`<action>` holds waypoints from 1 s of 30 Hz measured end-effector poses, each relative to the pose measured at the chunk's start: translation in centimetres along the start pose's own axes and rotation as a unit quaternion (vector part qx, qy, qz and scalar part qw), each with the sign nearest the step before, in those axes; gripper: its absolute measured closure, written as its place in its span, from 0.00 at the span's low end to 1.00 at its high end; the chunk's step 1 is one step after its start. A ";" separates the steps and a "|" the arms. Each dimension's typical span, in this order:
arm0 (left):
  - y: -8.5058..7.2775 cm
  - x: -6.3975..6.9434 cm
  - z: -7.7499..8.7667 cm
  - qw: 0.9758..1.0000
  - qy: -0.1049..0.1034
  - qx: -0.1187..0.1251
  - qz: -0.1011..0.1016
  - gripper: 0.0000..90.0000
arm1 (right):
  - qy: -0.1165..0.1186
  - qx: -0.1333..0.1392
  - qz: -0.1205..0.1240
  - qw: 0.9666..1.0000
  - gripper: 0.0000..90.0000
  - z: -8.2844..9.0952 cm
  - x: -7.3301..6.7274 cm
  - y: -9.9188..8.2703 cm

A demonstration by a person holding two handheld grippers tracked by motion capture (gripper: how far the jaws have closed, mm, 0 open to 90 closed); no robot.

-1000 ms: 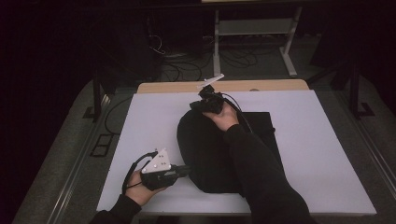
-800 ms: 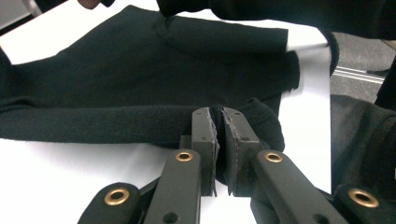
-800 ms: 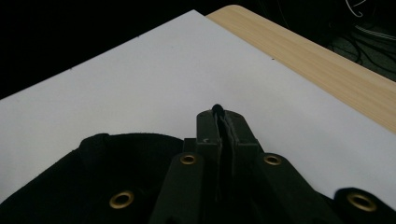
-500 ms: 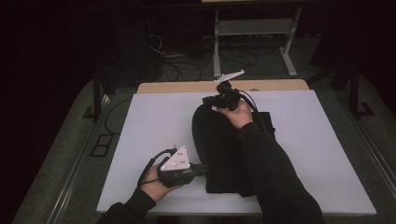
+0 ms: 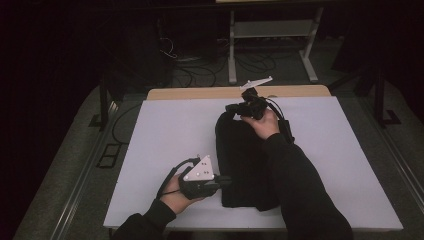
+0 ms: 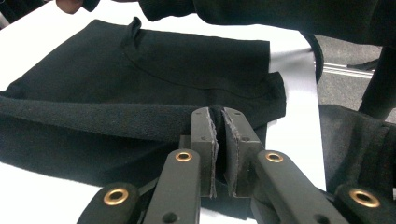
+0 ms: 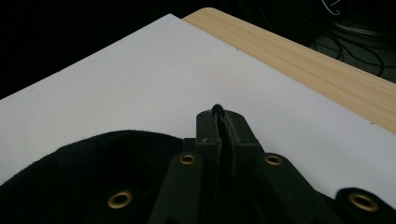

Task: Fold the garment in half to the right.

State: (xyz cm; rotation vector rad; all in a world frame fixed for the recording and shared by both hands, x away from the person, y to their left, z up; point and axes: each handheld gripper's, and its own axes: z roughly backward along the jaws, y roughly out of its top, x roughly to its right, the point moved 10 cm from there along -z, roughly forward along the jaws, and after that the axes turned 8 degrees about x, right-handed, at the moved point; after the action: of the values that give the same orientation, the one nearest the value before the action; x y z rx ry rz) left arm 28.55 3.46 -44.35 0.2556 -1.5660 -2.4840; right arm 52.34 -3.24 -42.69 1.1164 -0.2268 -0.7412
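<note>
A black garment [image 5: 245,165] lies lengthwise on the white table top [image 5: 165,130], its left side lifted and folded over toward the right. My left gripper [image 5: 227,181] is at the garment's near left edge, shut on a pinch of the black fabric [image 6: 140,70]; a fold of cloth sits between the pads of the left gripper [image 6: 219,112]. My right gripper [image 5: 231,108] is at the garment's far end, raised a little off the table. The right gripper [image 7: 220,113] is shut on a thin edge of the black garment [image 7: 93,177], which pokes out past its tips.
A wooden strip [image 5: 200,93] borders the table's far edge. Beyond it are a metal frame [image 5: 270,30] and cables on the dark floor. The person's right sleeve [image 5: 300,185] lies across the garment's right part. White surface spreads left of the garment.
Both grippers have moved rightward with the garment's edge in them. The cloth's left side has folded over, so the garment now looks narrower.
</note>
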 end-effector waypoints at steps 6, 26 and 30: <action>0.1 0.1 -0.6 1.000 -0.003 0.000 -0.001 0.91 | -0.003 0.001 -0.002 1.000 0.93 0.3 0.4 -0.4; 0.6 1.1 -2.9 1.000 -0.021 -0.009 -0.011 0.91 | -0.025 0.004 -0.021 0.999 0.93 1.9 2.8 -2.0; 1.0 1.2 -3.5 1.000 -0.026 -0.008 -0.014 0.91 | -0.028 0.005 -0.023 0.999 0.93 2.5 3.4 -2.1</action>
State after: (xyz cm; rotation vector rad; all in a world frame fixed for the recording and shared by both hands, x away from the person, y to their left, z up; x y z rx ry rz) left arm 28.30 -0.33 -45.03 0.2129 -1.5722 -2.5433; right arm 52.65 -7.73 -44.10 1.1148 -0.2530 -0.8140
